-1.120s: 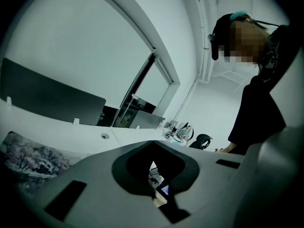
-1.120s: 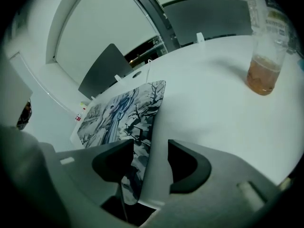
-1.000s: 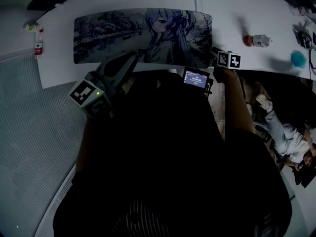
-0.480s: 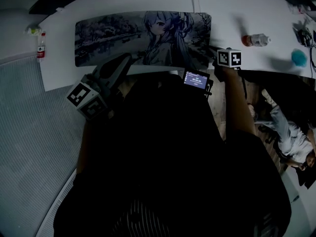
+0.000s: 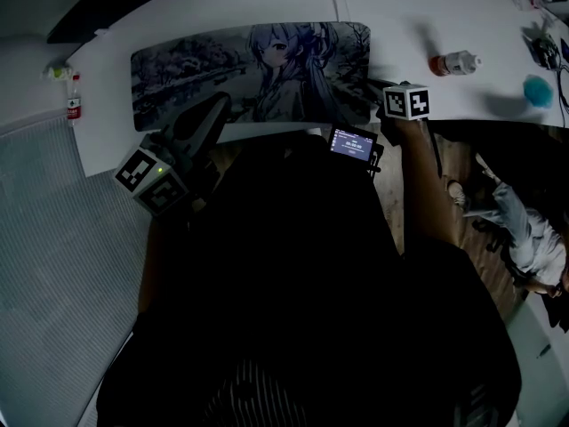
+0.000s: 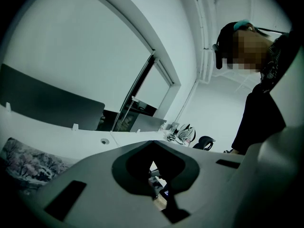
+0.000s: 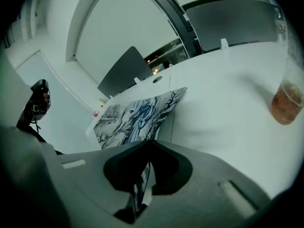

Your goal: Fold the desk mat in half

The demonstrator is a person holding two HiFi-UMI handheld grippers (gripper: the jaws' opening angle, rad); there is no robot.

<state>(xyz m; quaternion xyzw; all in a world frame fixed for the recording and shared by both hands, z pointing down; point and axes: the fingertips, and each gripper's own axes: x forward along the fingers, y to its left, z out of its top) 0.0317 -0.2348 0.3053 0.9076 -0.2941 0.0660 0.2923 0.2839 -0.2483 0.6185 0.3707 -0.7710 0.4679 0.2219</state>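
Although one corner is pinched, we judge the fold hardly begun.
We see the desk mat point(image 5: 249, 69) spread at full length, picture side up, along the near part of the white desk point(image 5: 418, 16), with no part of it turned over onto itself. Our right gripper point(image 7: 148, 145) is clamped on the mat's near right corner; in the right gripper view the printed edge runs straight in between the closed jaws. Our left gripper point(image 5: 216, 107) hangs over the mat's near edge towards the left, its jaws together with nothing between them, and whether it touches the mat we cannot tell. What remains, as we judge it, is nearly everything: lift the right end, carry it across to the left end, line up the edges and press the crease flat.
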